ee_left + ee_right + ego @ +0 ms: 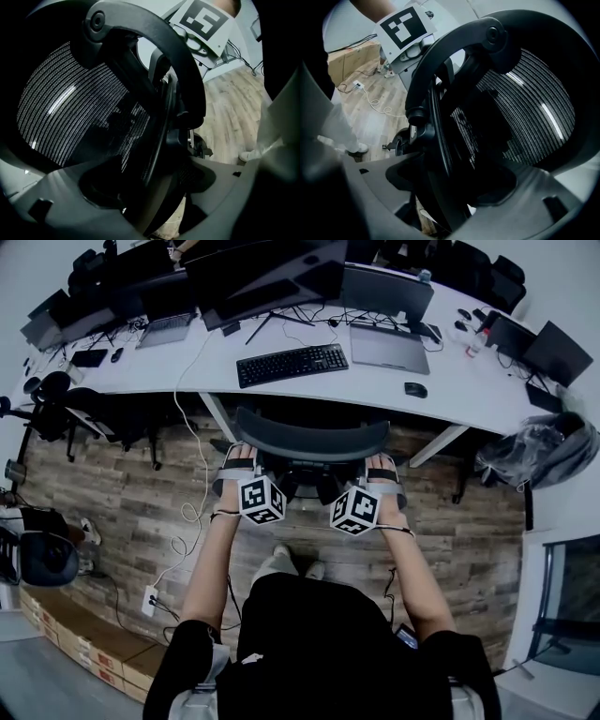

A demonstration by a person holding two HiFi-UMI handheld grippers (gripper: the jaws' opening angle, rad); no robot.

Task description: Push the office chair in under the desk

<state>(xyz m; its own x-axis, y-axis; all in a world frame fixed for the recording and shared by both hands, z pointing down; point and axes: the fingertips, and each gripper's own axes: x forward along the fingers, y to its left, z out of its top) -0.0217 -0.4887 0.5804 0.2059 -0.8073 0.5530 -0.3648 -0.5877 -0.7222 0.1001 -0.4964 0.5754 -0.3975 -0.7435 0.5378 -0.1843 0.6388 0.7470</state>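
In the head view a black mesh office chair (309, 439) stands at the front edge of the long white desk (459, 390), its seat partly under the top. My left gripper (234, 459) holds the left edge of the chair's backrest and my right gripper (382, 465) holds the right edge. In the left gripper view the backrest's black frame (159, 126) runs between the jaws of the left gripper (154, 187), with the mesh (70, 108) to its left. The right gripper view mirrors this: the frame (436, 126) sits in the right gripper (445, 187), beside the mesh (529, 103).
On the desk lie a keyboard (292, 364), a laptop (389, 348), a mouse (415, 389) and monitors (272, 277). Another chair (66, 413) stands at the left. A bag (544, 451) lies at the right, a cable (192, 512) and cardboard boxes (84, 643) on the floor at the left.
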